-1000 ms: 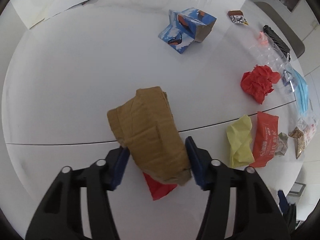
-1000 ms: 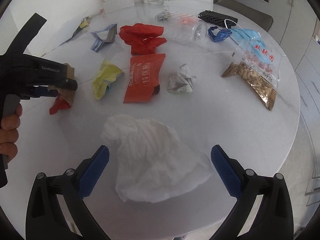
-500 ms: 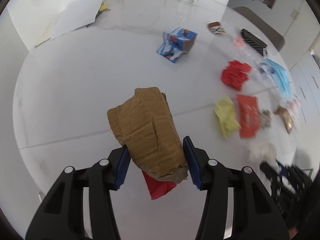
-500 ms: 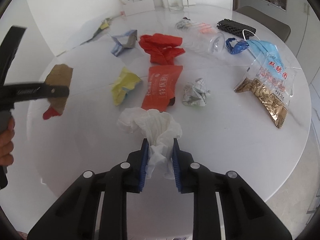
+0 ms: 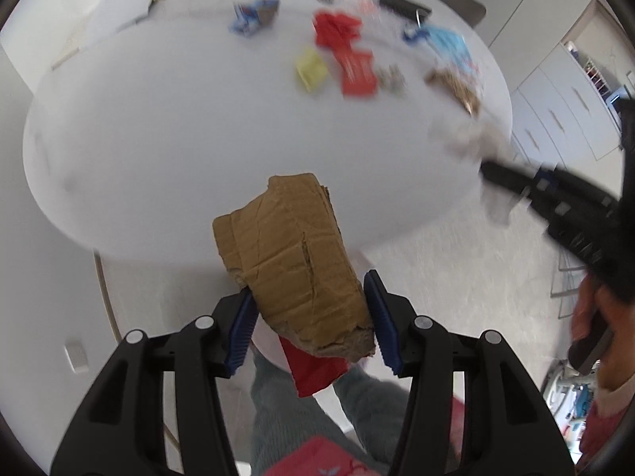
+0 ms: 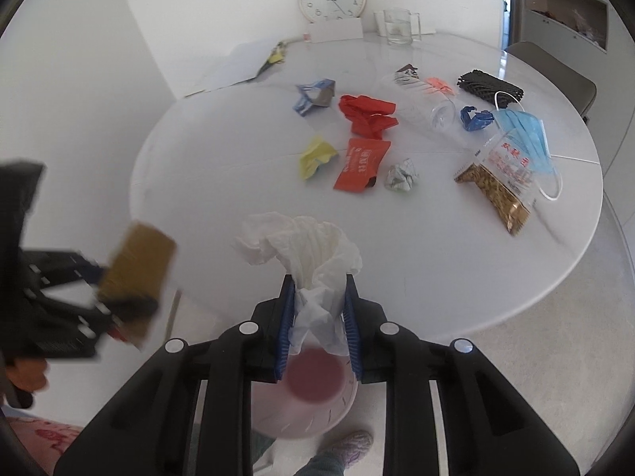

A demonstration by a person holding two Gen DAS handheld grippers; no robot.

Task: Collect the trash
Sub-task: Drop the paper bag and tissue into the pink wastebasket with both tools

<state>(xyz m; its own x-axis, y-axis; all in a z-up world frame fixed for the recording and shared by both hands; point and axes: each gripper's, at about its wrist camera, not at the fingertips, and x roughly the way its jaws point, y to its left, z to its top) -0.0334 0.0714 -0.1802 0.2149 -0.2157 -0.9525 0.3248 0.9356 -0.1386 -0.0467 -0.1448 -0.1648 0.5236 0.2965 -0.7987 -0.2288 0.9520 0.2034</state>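
**Trash held in both grippers off the table edge**

Cardboard piece (image 5: 293, 254), brown and creased, sits clamped between the blue pads of the left gripper (image 5: 309, 317), its upper end jutting past the fingertips and tilted to the left. A red wrapper (image 5: 313, 369) hangs below it, between the same fingers. The load is held beyond the near rim of the white round table (image 5: 158, 127).

The right gripper (image 6: 319, 325) is closed tight on a crumpled white tissue (image 6: 309, 242), which bunches between the pads and billows out above the fingertips. Directly beneath it stands a pale pink bin (image 6: 305, 408) with a dark red patch inside; what that patch is cannot be told.

Remaining on the table: yellow wrapper (image 6: 315, 156), red packet (image 6: 361, 164), red crumpled paper (image 6: 369, 115), foil ball (image 6: 401, 175), snack bag (image 6: 502, 182), blue face mask (image 6: 524, 135).
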